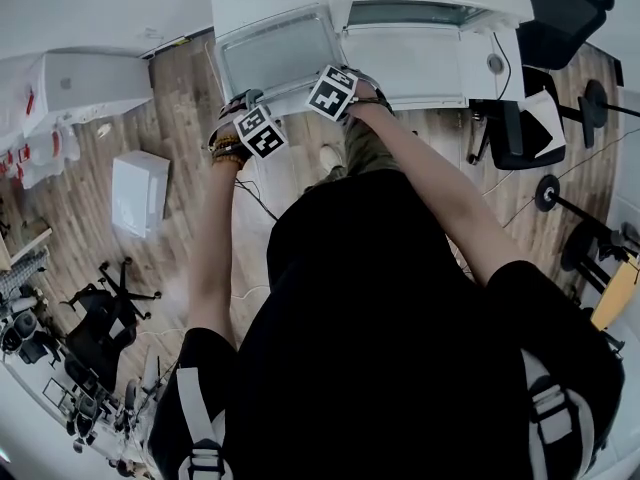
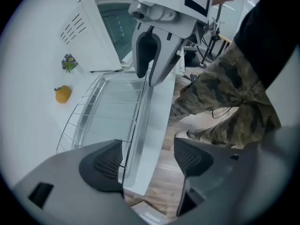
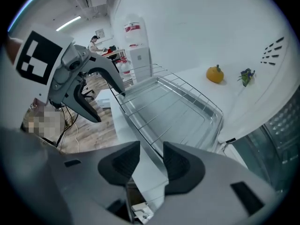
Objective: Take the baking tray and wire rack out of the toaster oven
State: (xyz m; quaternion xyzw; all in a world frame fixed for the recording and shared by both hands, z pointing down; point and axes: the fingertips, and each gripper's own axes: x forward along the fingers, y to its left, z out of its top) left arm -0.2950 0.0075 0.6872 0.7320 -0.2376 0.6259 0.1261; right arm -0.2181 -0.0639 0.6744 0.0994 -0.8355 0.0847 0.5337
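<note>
The tray [image 2: 134, 142] with the rack [image 2: 110, 118] on it lies on the table [image 3: 197, 76] beside the toaster oven [image 2: 101, 32], so we think both are out. Our left gripper [image 2: 147, 161] is spread wide over its near edge. Our right gripper [image 3: 149, 161] pinches that edge, maybe to steady it.

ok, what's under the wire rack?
The baking tray, visible through the wires and apparently empty, lies right under the wire rack on the white table. Whatever lies beneath the tray is covered.
</note>
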